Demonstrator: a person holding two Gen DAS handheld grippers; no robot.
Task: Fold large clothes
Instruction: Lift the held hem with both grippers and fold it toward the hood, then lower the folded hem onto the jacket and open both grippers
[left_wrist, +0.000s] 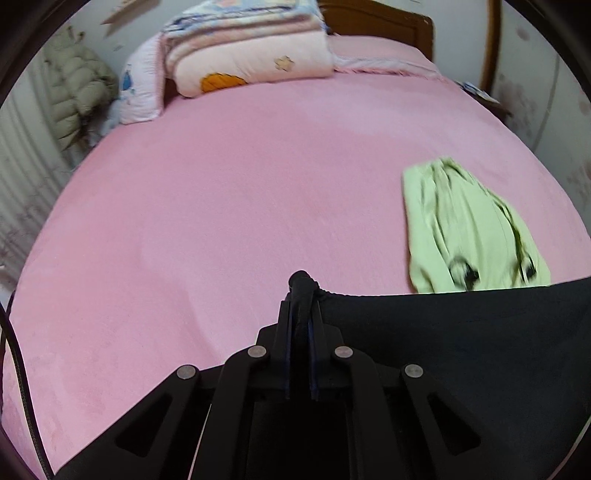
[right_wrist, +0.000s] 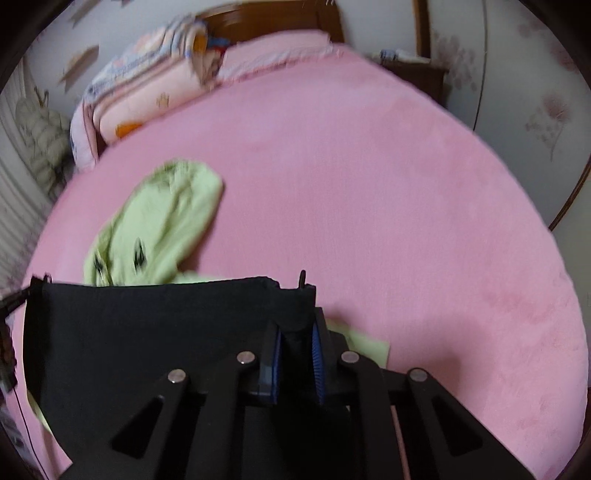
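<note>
A large black garment (left_wrist: 461, 343) is held up taut above the pink bed (left_wrist: 221, 206). My left gripper (left_wrist: 301, 291) is shut on its left top corner. My right gripper (right_wrist: 297, 314) is shut on its right top corner; the black garment (right_wrist: 147, 332) spreads to the left in the right wrist view. A light green garment (left_wrist: 469, 229) lies crumpled on the bed beyond the black one, partly hidden behind it. It also shows in the right wrist view (right_wrist: 162, 229).
Folded quilts and a pillow (left_wrist: 243, 59) are stacked at the head of the bed by the wooden headboard (left_wrist: 380, 22). A beige puffy jacket (left_wrist: 74, 96) hangs at the left wall. A wooden nightstand (right_wrist: 413, 70) stands at the right of the bed.
</note>
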